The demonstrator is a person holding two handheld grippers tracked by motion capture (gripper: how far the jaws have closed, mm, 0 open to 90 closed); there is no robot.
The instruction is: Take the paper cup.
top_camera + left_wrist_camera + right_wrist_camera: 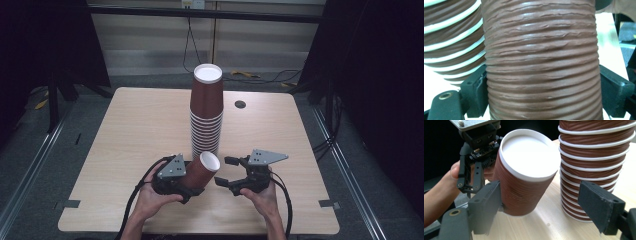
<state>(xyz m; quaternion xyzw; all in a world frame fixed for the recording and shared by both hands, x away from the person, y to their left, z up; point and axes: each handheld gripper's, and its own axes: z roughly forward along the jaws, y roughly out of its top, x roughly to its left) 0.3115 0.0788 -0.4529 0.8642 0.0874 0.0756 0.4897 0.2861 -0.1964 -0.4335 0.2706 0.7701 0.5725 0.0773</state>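
A tall stack of brown ribbed paper cups (206, 117) stands upright in the middle of the table. My left gripper (194, 183) is shut on a single brown cup (202, 170), which is tilted so its white-rimmed mouth faces up and to the right. Its pads (477, 95) press both sides of this cup (541, 62), with the stack (454, 37) just behind. My right gripper (222, 171) is open right of the cup's mouth. Its jaws straddle part of the cup (524, 170) and the gap beside the stack (594, 165). I cannot tell whether its left jaw touches the cup.
The wooden table (140, 125) has a small round cable hole (240, 104) right of the stack. Dark stands and cables lie on the floor beyond the far edge. A hand (446, 185) holds the left gripper at the table's near edge.
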